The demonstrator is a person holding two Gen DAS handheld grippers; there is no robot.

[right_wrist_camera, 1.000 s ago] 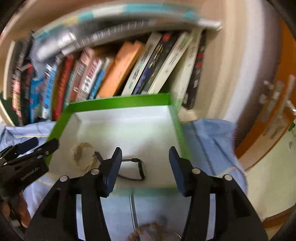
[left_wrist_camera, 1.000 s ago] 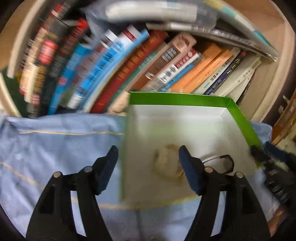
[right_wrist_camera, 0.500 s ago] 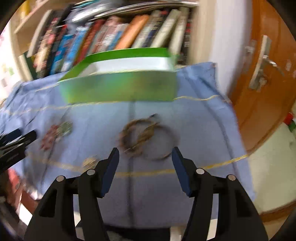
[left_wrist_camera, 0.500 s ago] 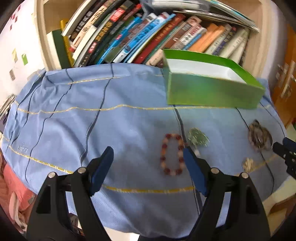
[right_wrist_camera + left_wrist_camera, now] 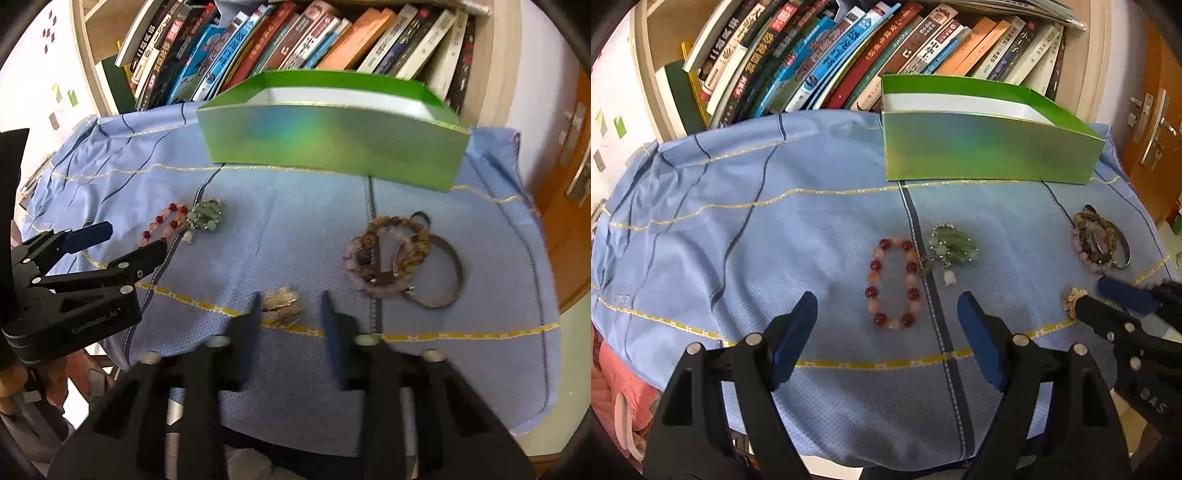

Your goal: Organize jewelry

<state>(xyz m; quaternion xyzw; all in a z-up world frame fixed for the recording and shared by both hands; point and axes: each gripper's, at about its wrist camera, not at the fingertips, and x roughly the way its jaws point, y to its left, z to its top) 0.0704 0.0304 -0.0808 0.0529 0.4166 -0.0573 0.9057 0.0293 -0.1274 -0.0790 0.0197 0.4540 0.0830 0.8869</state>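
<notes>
While spread wide and empty, left gripper [image 5: 886,317] hung just short of the red-and-peach beaded bracelet [image 5: 893,283]; right gripper [image 5: 290,314] stood open astride the small gold filigree brooch [image 5: 281,303]. Could have snagged the blue checked cloth [image 5: 738,229] if closed too low. Lay nearer than the shiny green cardboard box [image 5: 332,147], all of it. Showed the stacked brown bead bangles [image 5: 397,254] plainly only from the right wrist; cut the brooch to an edge from the left.
</notes>
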